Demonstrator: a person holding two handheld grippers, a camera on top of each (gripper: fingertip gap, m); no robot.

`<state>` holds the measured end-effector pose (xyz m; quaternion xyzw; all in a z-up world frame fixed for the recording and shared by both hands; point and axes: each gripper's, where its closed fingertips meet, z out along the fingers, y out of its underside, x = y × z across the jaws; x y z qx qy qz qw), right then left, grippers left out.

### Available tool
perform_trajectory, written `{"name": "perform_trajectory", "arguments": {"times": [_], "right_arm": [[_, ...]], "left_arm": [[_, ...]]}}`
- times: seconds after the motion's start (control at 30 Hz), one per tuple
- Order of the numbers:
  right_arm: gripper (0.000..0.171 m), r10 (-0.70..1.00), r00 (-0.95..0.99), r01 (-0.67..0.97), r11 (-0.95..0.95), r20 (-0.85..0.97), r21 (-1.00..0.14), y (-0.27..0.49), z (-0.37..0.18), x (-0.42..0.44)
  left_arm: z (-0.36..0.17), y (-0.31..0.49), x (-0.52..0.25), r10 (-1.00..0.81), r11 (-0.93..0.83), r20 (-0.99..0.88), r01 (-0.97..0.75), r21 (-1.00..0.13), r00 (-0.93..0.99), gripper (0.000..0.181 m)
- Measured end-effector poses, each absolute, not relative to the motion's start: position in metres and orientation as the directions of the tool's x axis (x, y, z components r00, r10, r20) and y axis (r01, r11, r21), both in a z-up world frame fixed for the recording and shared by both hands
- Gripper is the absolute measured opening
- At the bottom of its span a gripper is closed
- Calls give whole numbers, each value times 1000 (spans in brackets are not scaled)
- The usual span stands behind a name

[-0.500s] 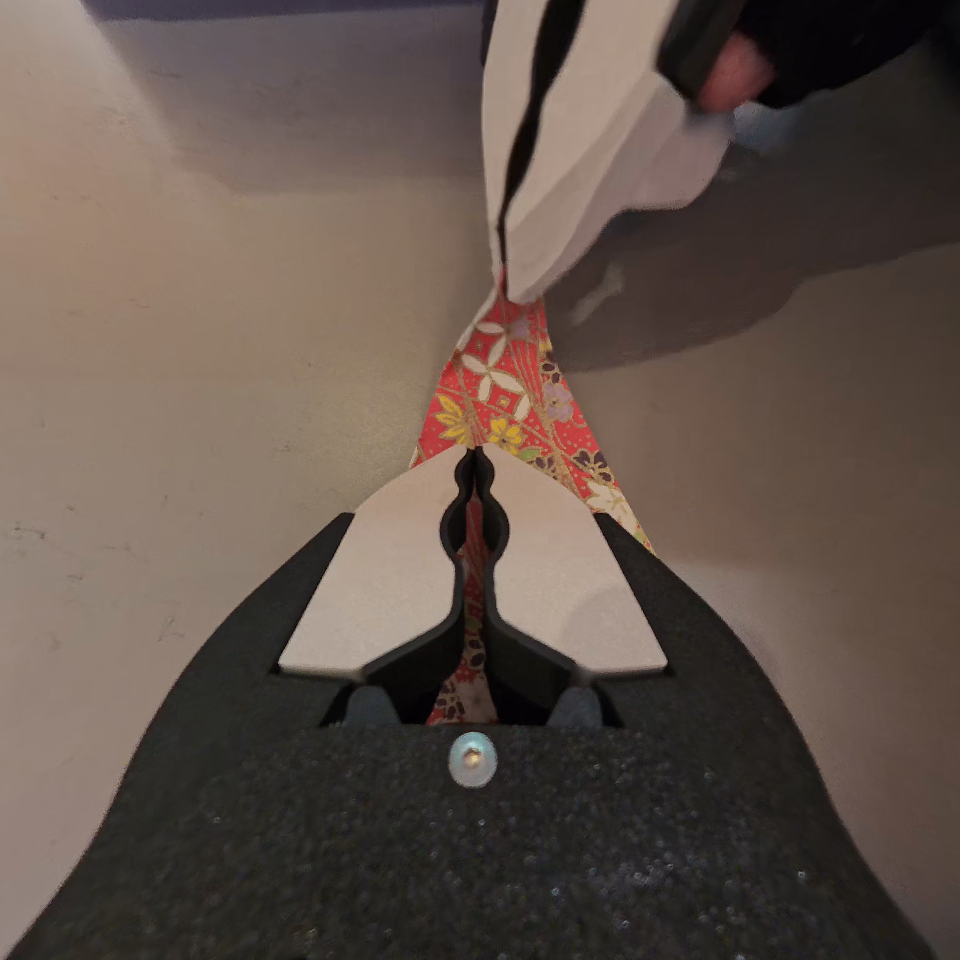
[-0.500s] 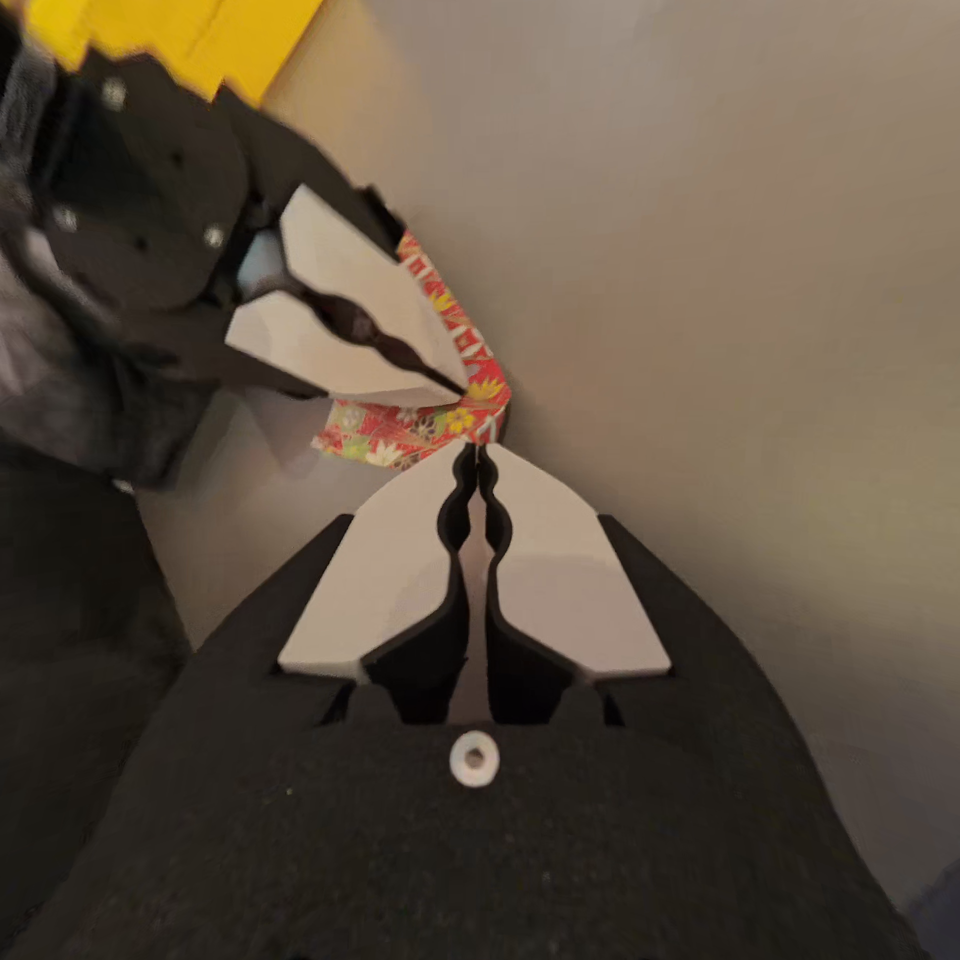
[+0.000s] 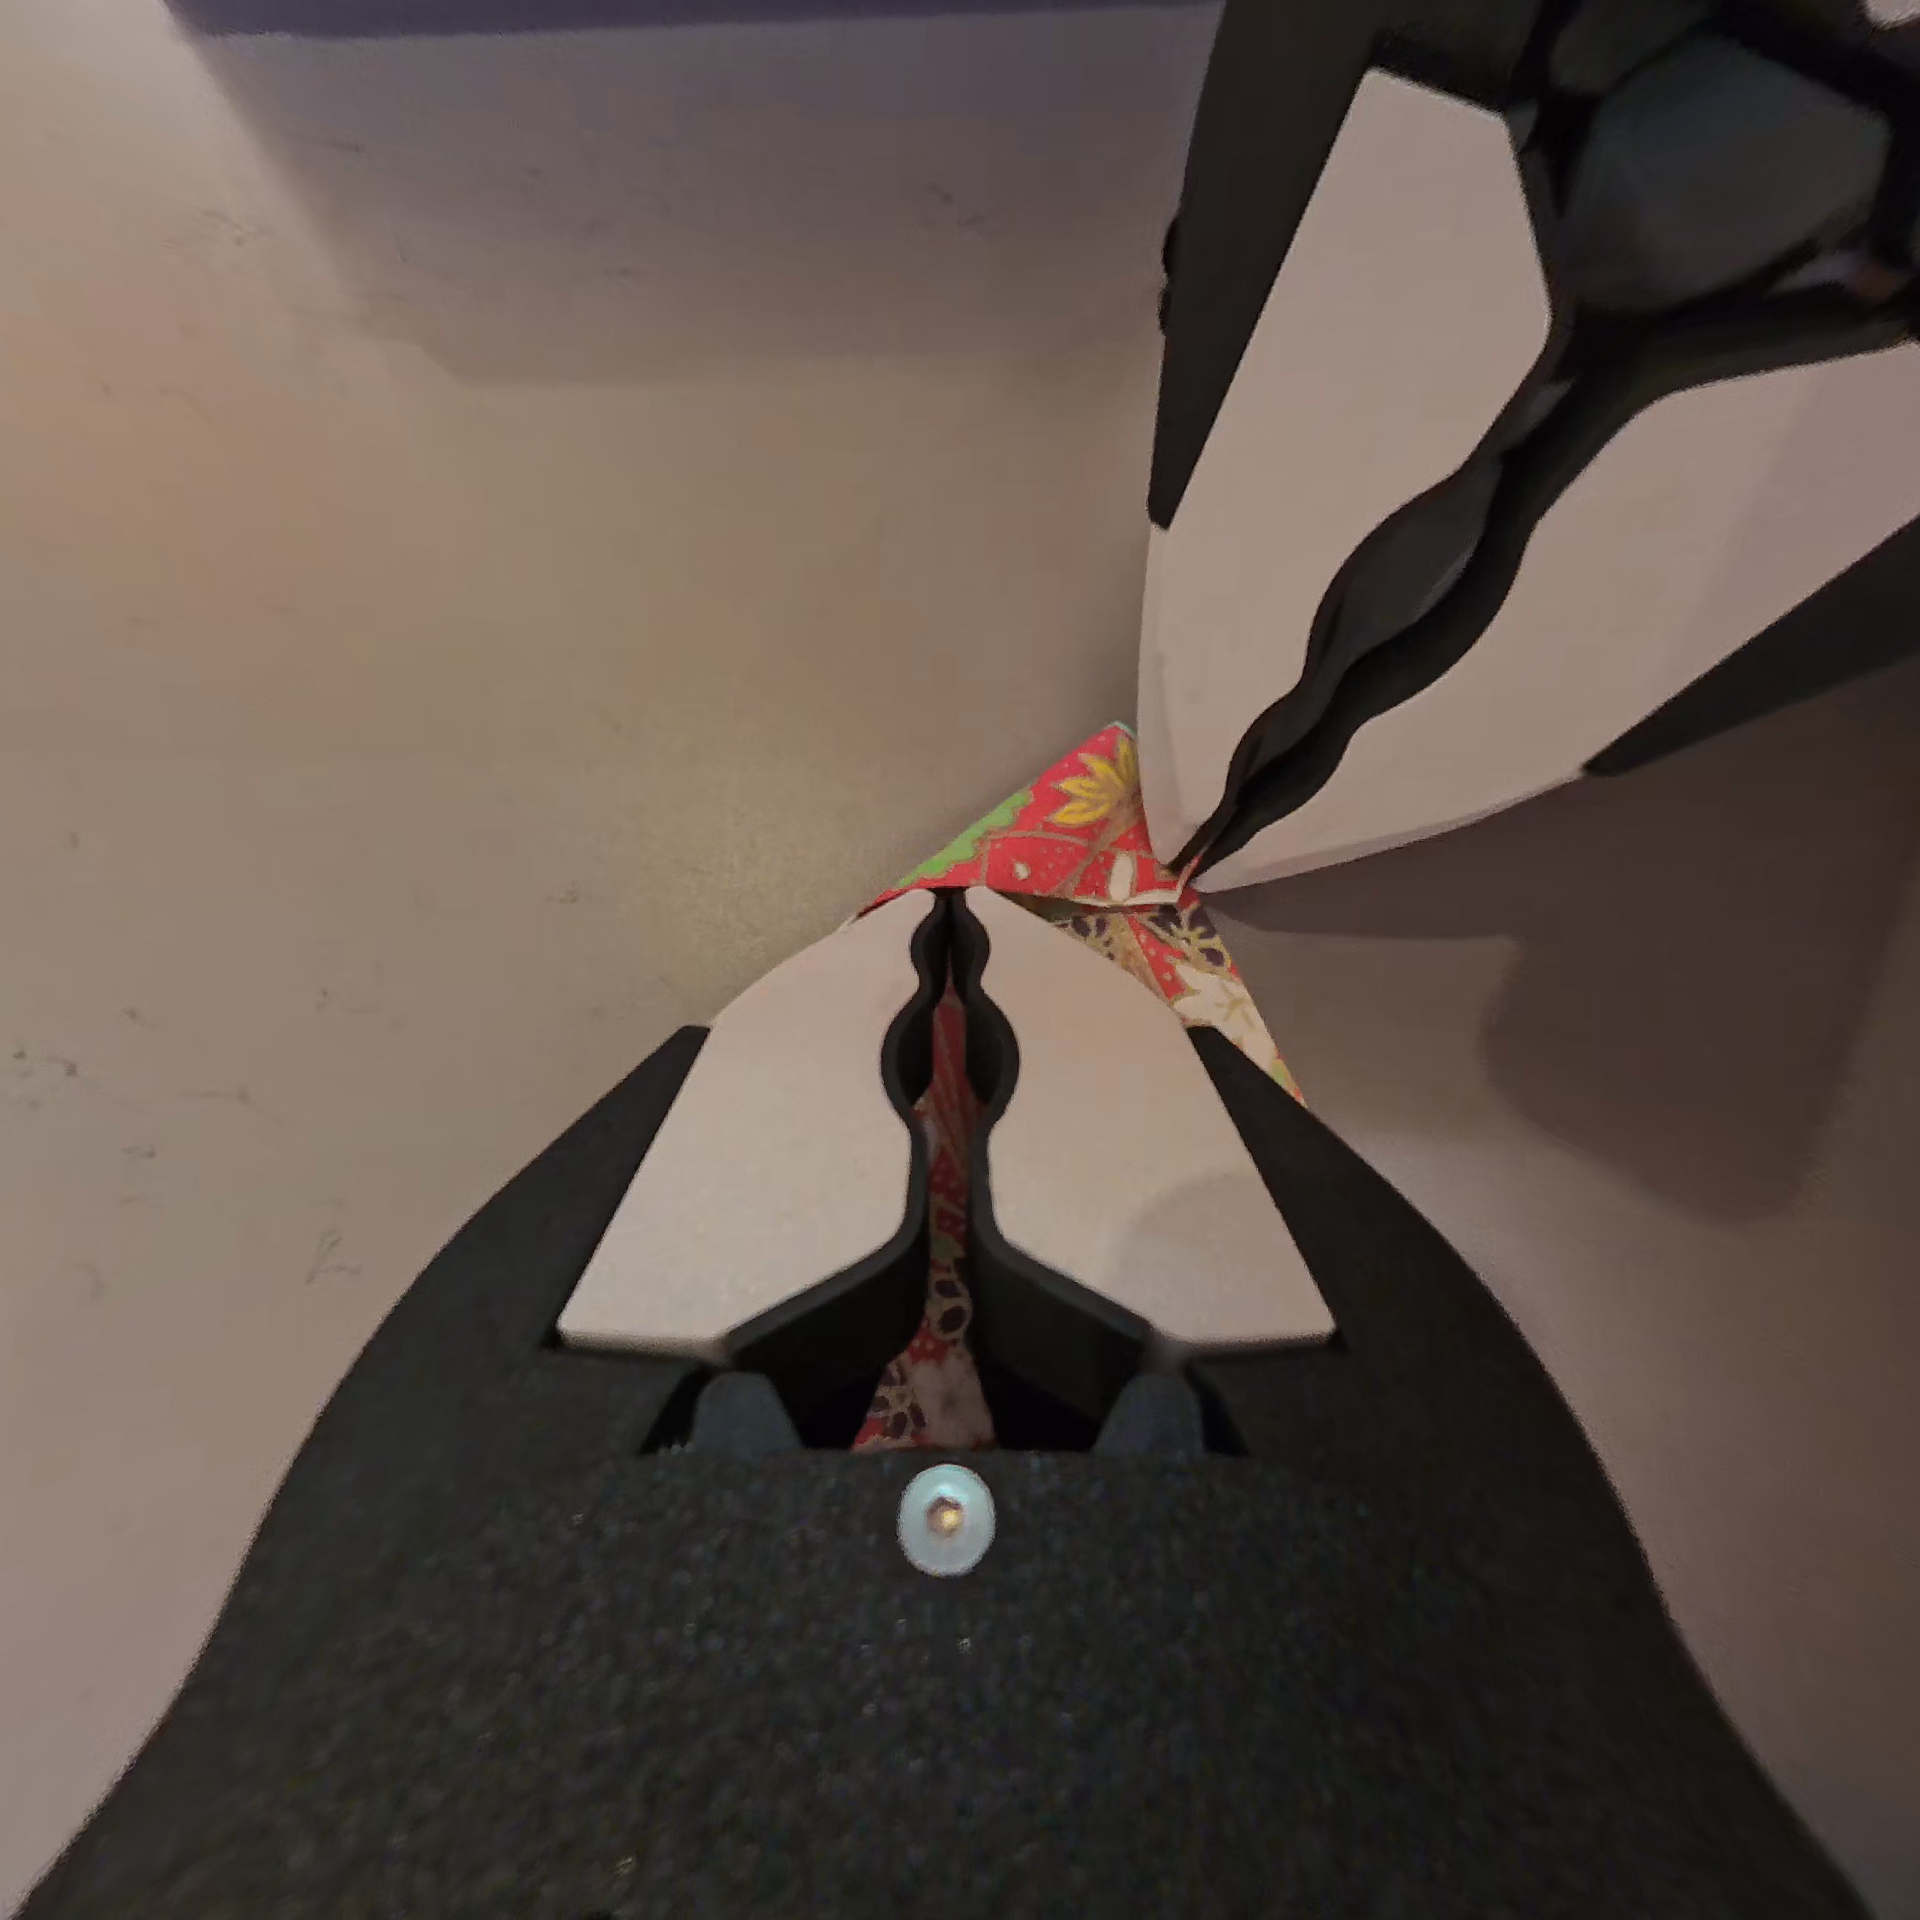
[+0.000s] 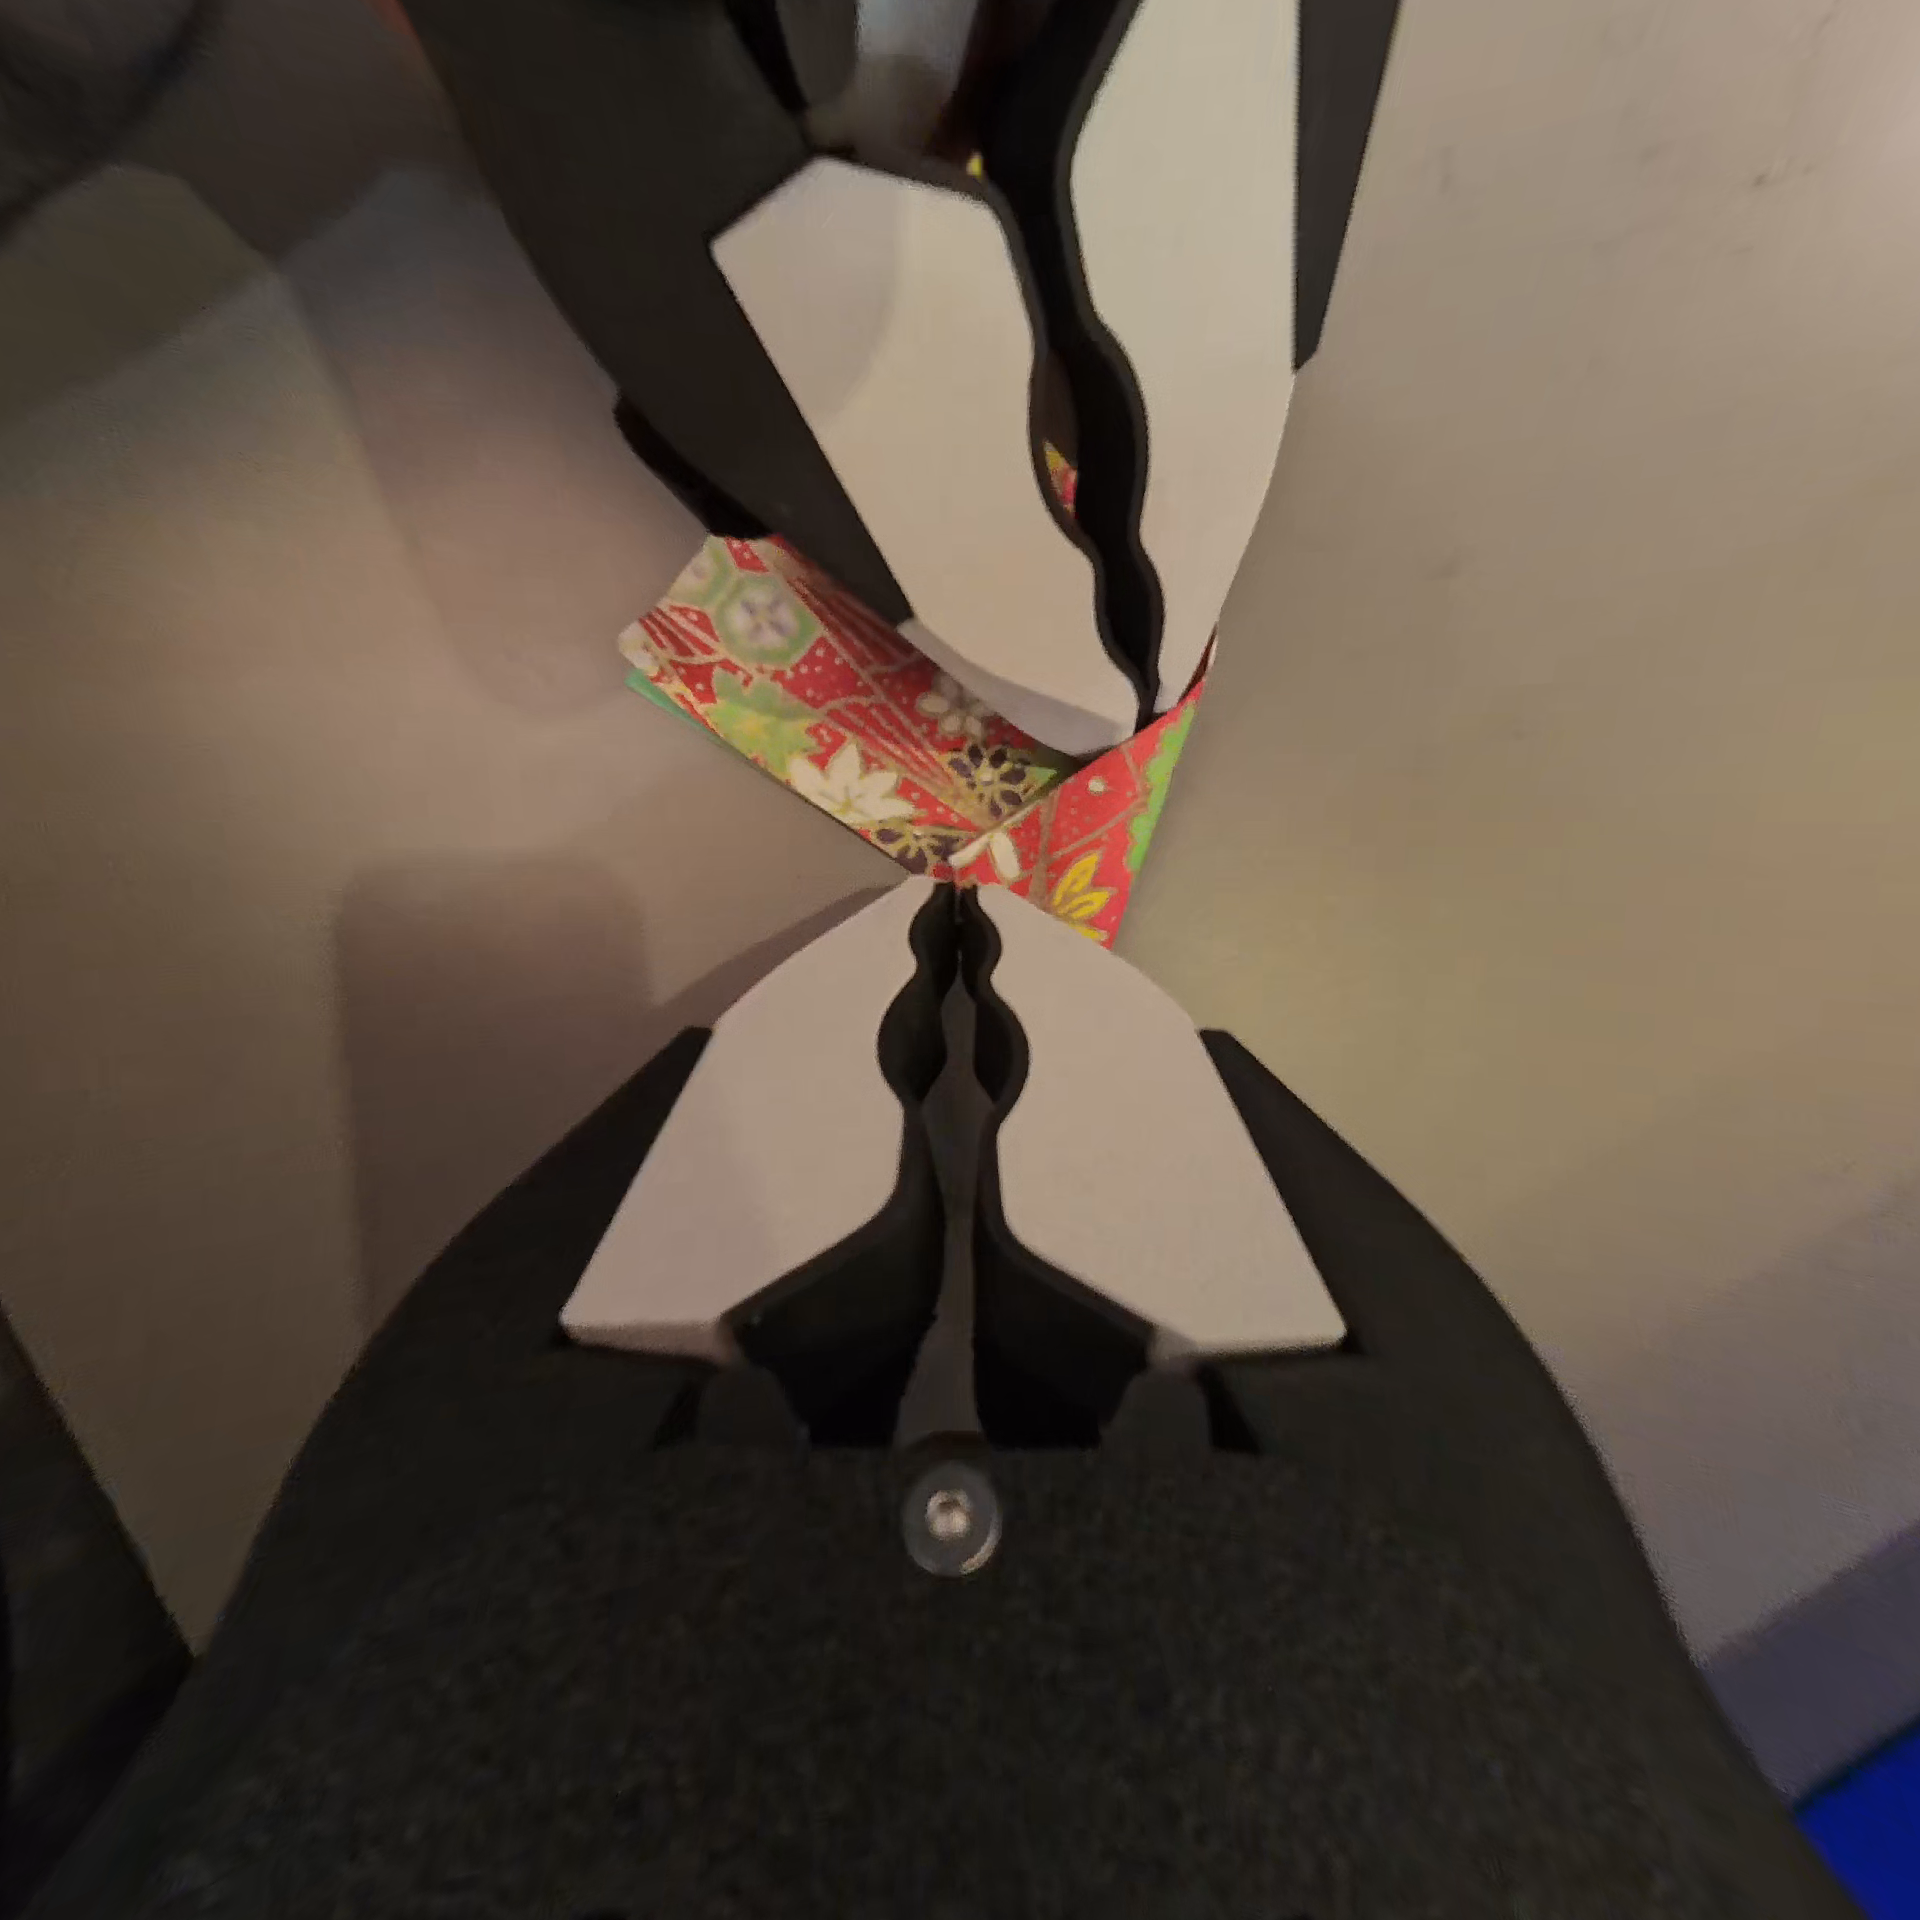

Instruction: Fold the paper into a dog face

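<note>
1. Above desk [image 3: 416,727]: paper [image 4: 862,727], red floral, folded, held between both tools.
2. Left hand-held gripper [image 3: 951,909] clamped on paper.
3. Right hand-held gripper [image 4: 951,899] pinching paper corner, jaws closed.

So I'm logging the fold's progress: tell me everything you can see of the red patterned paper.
The red floral-patterned paper looks thin, printed with white, green, yellow and purple flowers and gold lines. It is already creased into a narrow, layered piece bent at a corner. The left gripper is shut on it, paper running between its fingers; the right gripper pinches the corner.
</note>
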<state>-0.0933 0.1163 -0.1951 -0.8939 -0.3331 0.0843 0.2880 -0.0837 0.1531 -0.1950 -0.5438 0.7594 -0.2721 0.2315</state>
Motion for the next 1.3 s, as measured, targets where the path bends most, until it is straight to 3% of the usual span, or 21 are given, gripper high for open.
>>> {"name": "perform_trajectory", "arguments": {"times": [1.0, 1.3], "right_arm": [[0, 718, 695, 630, -578, 45, -518, 106, -196, -91], [0, 746, 665, 652, -565, 25, -505, 111, -196, -85]], "left_arm": [[-195, 164, -104, -937, 325, -108, -714, -620, -333, 0], [-194, 158, -110, -941, 243, 24, -721, -649, -339, 0]]}}
